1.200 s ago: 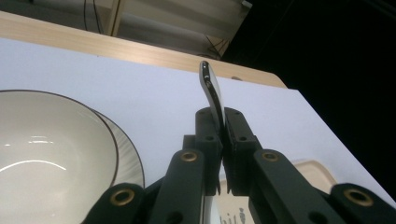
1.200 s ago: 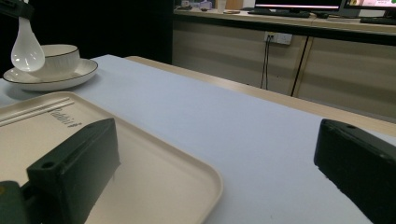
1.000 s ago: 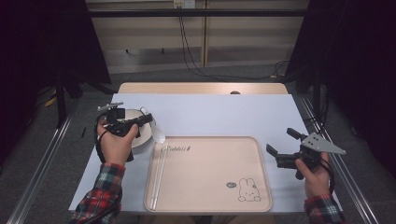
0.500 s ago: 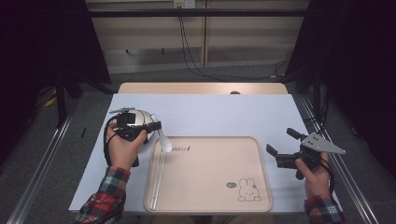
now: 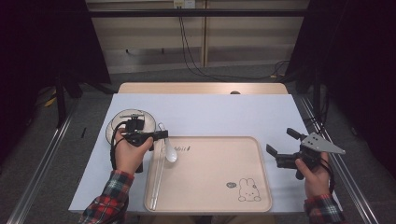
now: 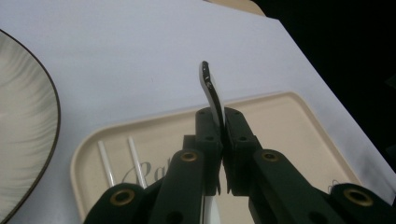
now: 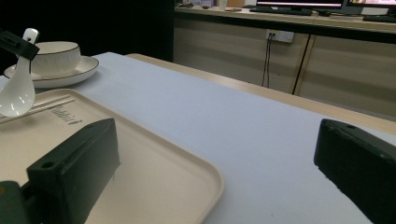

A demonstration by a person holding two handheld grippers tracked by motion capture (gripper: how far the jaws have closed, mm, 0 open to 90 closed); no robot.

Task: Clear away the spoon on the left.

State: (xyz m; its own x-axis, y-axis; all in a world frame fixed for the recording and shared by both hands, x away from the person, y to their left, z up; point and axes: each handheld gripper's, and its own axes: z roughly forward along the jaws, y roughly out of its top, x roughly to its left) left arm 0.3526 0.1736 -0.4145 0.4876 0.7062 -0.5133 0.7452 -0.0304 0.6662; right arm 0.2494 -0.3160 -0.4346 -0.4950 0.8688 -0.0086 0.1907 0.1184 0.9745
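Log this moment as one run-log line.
left gripper: shut on white spoon, held over tray corner | right gripper: open, empty, beside tray | chopsticks: in tray | bowl: on plate

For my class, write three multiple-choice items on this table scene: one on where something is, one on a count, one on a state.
1. Where do the chopsticks lie?
A. Along the tray's left edge
B. In the bowl
C. On the floor

2. How many rabbits are drawn on the tray?
A. One
B. Two
C. Three

3. How stands the left gripper?
A. Wide open
B. Shut on the white spoon
C. Lying on the plate

Answers: 1 A, the high view shows them inside the tray beside its left rim. 2 A, one rabbit near the right corner. 3 B, the left gripper view shows its jaws pinching the spoon's handle.
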